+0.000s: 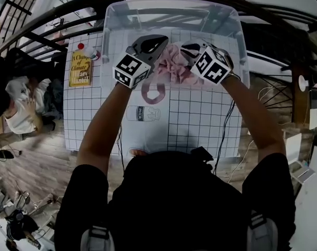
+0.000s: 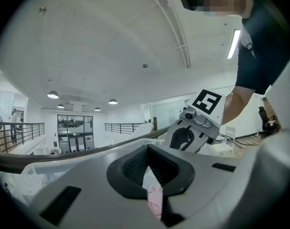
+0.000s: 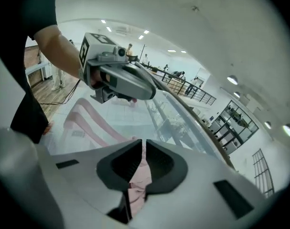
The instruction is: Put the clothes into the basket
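Note:
A bunched pink garment (image 1: 174,67) hangs between my two grippers at the front rim of the clear plastic basket (image 1: 116,14). My left gripper (image 1: 159,45) is shut on its left side; in the left gripper view (image 2: 147,168) a fold of pink cloth (image 2: 155,199) is pinched between the jaws. My right gripper (image 1: 188,50) is shut on its right side, and pink cloth (image 3: 140,175) fills the narrow gap in the right gripper view (image 3: 144,151). A white shirt with a milk carton print (image 1: 148,124) lies below on the gridded mat. I cannot tell whether it is joined to the pink bunch.
The gridded mat (image 1: 200,119) covers the table. At its left lie a yellow book (image 1: 80,67) and a small red-capped item (image 1: 81,46). Dark railings curve behind the basket. A seated person (image 1: 20,103) is on the floor at the left.

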The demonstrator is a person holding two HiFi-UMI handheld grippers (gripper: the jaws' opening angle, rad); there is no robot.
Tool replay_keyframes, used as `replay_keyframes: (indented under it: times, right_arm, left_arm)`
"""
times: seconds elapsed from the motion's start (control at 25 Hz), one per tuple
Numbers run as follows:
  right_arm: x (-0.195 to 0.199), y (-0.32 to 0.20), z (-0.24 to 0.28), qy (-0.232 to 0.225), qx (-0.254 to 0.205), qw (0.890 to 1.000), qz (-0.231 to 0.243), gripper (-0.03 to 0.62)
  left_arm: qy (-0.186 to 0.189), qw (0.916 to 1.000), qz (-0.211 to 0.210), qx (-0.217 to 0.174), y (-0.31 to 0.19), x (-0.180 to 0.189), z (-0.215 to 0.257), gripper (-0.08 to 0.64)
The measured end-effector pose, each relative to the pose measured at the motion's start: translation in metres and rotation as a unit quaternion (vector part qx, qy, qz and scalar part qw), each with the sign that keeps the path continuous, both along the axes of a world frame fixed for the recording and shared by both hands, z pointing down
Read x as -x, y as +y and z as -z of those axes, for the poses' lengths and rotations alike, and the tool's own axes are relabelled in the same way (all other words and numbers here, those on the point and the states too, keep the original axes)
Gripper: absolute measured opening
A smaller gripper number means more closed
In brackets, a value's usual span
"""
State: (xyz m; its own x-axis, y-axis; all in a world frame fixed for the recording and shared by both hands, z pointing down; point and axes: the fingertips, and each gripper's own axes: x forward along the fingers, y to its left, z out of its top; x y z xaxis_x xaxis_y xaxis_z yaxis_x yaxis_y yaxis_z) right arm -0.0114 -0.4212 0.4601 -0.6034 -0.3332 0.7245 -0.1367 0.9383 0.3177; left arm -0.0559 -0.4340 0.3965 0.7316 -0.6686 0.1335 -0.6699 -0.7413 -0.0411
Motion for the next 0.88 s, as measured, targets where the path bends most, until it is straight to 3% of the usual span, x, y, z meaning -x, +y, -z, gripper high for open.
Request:
replay_keyframes:
  times: [0.16, 0.28, 0.6, 0.76, 0.88]
  right_arm:
    - [-0.003, 0.015, 0.032, -0.059, -0.01, 0.998, -0.03, 0.018]
    - [-0.004, 0.031, 0.054, -0.13, 0.0, 0.99, -0.054, 0.017]
    - [-0.018, 0.078, 0.112, -0.319, 0.015, 0.94, -0.122, 0.017]
    - [-0.016, 0.11, 0.128, -0.365, 0.015, 0.922, -0.125, 0.017]
    - [-0.013, 0.134, 0.133, -0.383, 0.009, 0.915, -0.123, 0.017]
  left_arm:
    - [0.001, 1.0, 0.003, 0.0, 0.026, 0.001, 0.015, 0.002]
    - [0.012, 0.9999, 0.006, 0.004, 0.046, 0.003, 0.026, 0.002]
    - [0.058, 0.998, 0.026, 0.006, 0.1, 0.009, 0.054, 0.002]
    - [0.071, 0.997, 0.03, 0.008, 0.129, 0.005, 0.057, 0.002]
    - [0.077, 0.9966, 0.027, 0.014, 0.152, -0.001, 0.058, 0.002]
